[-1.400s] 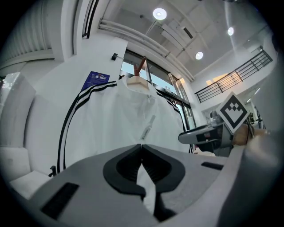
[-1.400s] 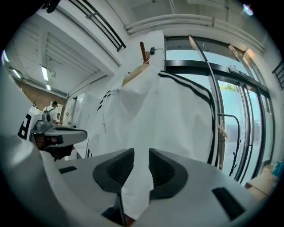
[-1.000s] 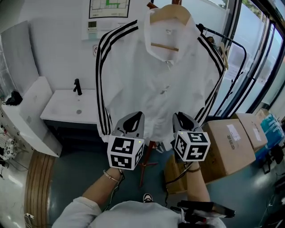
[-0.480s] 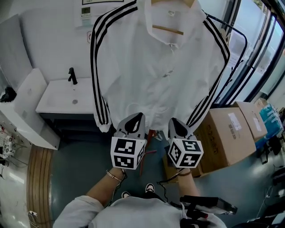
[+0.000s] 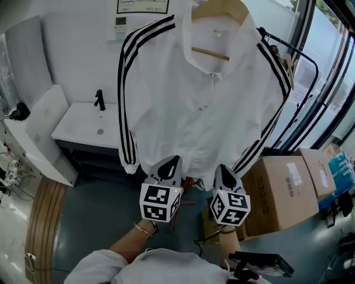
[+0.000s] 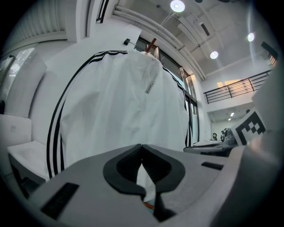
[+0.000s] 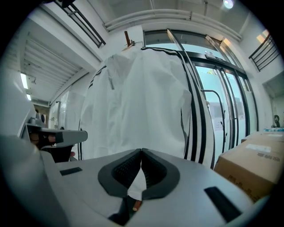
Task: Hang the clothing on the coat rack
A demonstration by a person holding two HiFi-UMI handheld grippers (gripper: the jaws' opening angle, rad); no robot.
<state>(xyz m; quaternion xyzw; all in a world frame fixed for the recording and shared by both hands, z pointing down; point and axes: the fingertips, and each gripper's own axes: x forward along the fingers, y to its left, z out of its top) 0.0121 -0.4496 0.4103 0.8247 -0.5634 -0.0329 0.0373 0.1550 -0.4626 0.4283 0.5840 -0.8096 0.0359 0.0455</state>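
The left gripper (image 5: 172,161) is closed: its jaw tips meet, with a fold of white cloth pinched between them at the bottom hem of the white jacket (image 5: 205,111). The right gripper (image 5: 222,167) is closed in the same way on the hem just beside it, near the front opening. Both point about level from below the garment.

The jacket, with three black stripes down each sleeve, hangs on a wooden hanger (image 5: 219,8). The red-brown top of the coat rack (image 6: 152,44) pokes up behind the collar. The sleeves hang loose at the left and right edges of the body.

Right of the jacket's lower corner, two cardboard boxes stand on the floor, a large one (image 5: 280,186) and a smaller one (image 5: 313,166) behind it. Both are closed, so their contents cannot be seen. Behind the right sleeve runs a black garment rail (image 5: 302,61), in front of the glass wall. Left of the jacket, against the wall, is a white washbasin (image 5: 77,130) with a black tap (image 5: 100,100) at its back edge.
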